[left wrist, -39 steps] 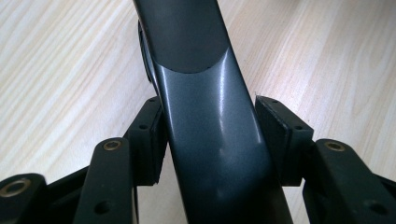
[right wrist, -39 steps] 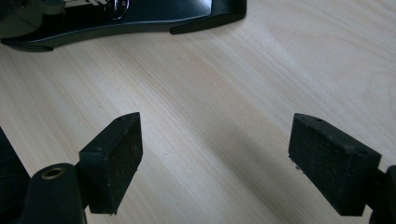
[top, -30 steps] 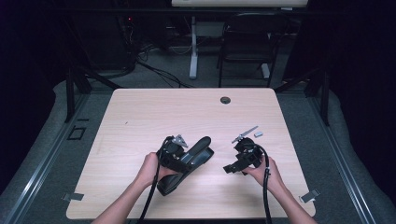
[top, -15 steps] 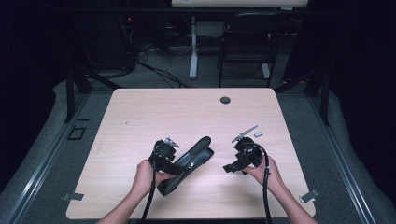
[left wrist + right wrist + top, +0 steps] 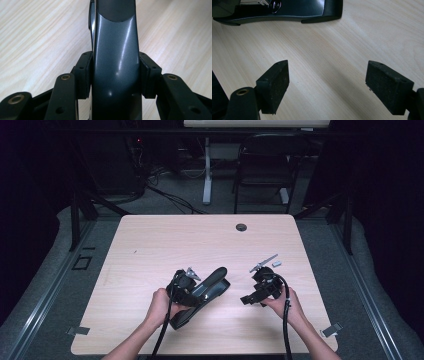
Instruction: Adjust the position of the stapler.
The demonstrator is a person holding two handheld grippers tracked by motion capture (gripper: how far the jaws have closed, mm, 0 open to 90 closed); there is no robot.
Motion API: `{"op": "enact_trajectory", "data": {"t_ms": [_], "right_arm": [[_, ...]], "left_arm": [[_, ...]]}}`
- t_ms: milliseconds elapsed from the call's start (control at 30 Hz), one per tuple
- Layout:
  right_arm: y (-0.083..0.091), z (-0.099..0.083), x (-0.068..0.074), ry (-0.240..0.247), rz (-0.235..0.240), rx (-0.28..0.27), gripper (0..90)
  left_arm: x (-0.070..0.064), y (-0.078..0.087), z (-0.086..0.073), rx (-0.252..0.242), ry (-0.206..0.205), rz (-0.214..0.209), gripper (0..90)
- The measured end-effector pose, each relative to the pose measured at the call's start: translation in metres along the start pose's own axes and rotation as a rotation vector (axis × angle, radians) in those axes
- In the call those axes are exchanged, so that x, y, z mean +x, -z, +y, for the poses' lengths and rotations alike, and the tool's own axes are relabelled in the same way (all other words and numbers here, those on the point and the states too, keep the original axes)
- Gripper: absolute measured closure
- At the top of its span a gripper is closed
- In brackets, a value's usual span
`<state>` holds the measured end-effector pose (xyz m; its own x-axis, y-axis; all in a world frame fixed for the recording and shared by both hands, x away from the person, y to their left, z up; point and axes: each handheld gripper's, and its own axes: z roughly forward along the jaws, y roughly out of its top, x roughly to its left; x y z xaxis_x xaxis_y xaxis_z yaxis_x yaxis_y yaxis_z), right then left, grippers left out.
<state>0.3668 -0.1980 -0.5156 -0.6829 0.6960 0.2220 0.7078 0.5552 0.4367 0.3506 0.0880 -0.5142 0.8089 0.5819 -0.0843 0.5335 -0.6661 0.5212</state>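
A large black stapler (image 5: 207, 287) lies slanted on the wooden table (image 5: 165, 245), near the front middle. My left gripper (image 5: 194, 292) is shut on its dark grey glossy top arm (image 5: 115, 67), with a pad pressed against each side (image 5: 83, 72). My right gripper (image 5: 248, 299) rests just to the right of the stapler, open with nothing between its pads (image 5: 274, 85). In the right gripper view the stapler's base (image 5: 287, 11) lies across the top, ahead of the open gripper (image 5: 328, 86).
A thin metal strip (image 5: 263, 262) and a small grey block (image 5: 276, 263) lie behind the right gripper. A dark round grommet (image 5: 241, 227) sits near the table's far edge. A chair (image 5: 262, 165) and cables stand on the floor beyond the table.
The left hand has shifted slightly along the stapler, first leftward and then back, and the stapler has turned a little with it. The right gripper has stayed put and open.
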Motion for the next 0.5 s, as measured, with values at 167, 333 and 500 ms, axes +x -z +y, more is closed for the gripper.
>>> {"op": "enact_trajectory", "data": {"t_ms": [167,333,500], "right_arm": [[-0.001,-0.001,0.002,-0.014,0.003,-0.006,18.6],[0.0,-0.006,0.001,-0.017,-0.01,-0.004,18.6],[0.001,-0.011,-0.001,-0.018,-0.009,0.013,18.6]], "left_arm": [[0.003,-0.002,0.006,0.021,-0.089,-0.041,53.0],[0.007,-0.004,0.01,0.026,-0.137,-0.063,53.0],[0.01,-0.007,0.014,0.022,-0.2,-0.096,53.0]]}}
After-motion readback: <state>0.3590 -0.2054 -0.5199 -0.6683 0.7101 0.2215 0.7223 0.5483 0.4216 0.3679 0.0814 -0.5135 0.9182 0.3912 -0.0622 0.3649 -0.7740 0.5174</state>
